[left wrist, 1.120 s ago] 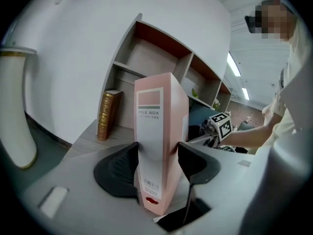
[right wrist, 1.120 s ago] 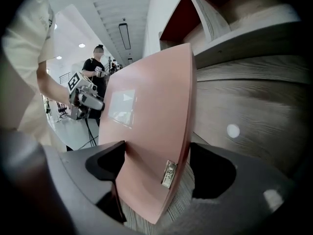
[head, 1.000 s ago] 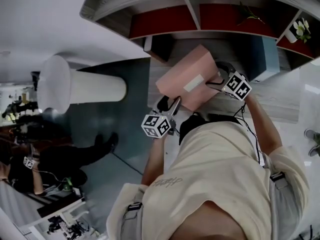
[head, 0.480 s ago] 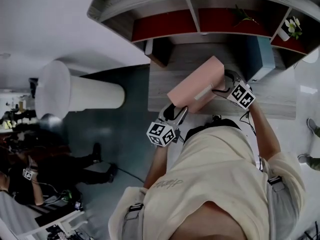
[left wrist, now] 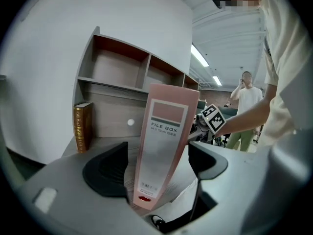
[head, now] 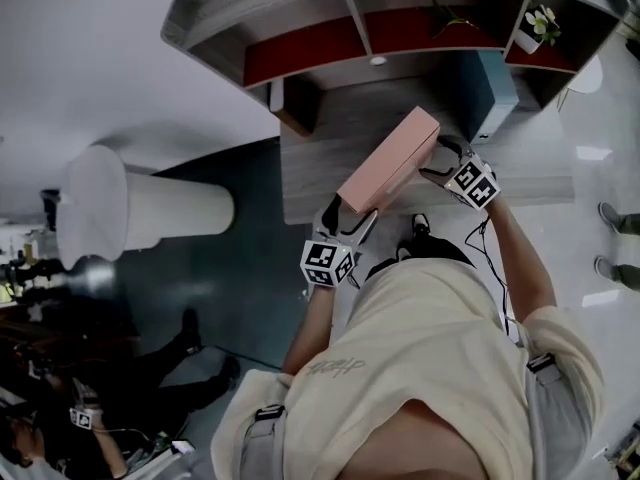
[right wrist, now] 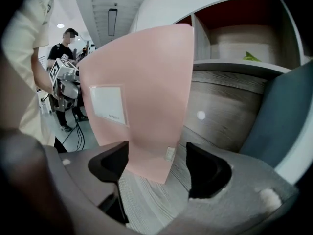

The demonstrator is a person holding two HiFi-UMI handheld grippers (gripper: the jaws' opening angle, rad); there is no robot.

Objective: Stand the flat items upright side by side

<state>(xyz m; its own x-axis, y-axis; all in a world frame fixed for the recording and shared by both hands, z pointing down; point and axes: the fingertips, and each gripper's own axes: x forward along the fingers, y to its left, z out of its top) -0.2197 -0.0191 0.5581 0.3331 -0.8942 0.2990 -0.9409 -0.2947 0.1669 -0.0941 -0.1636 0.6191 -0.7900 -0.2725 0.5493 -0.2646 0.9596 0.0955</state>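
Left tool (left wrist: 157, 151): dark, matt moulded jaws standing wide, just been opening. It grips nothing, and a gap shows on either side of the file box (left wrist: 165, 131) between them. File box: pale pink board, a tall narrow slab upright on the worktop (right wrist: 146, 195). Its grey-white spine label faces this tool and is headed FILE BOX; the finer print is illegible, and the foot is partly hidden behind the jaw bases. Right tool (right wrist: 156, 151): at the box's opposite end, jaws apart and just been closing. The jaw at the view's left lies against or just beside the pink board, which of the two cannot be told. The other jaw stands clear, so it has no hold. The broad face toward this tool is smooth, with a white sticker whose print is unreadable. Worktop: pale grey wood grain, its near edge cut off by the tool bodies. Beyond and left of the left tool: a book (left wrist: 82, 126), brown with a gilt spine, upright, title unreadable. Beyond and right of the right tool: a blue-grey flat panel (right wrist: 274, 121), cropped by the frame, kind unclear. Farthest: a shelf unit (left wrist: 113, 85) of open compartments with reddish backs, one holding a green sprig (right wrist: 252, 57).
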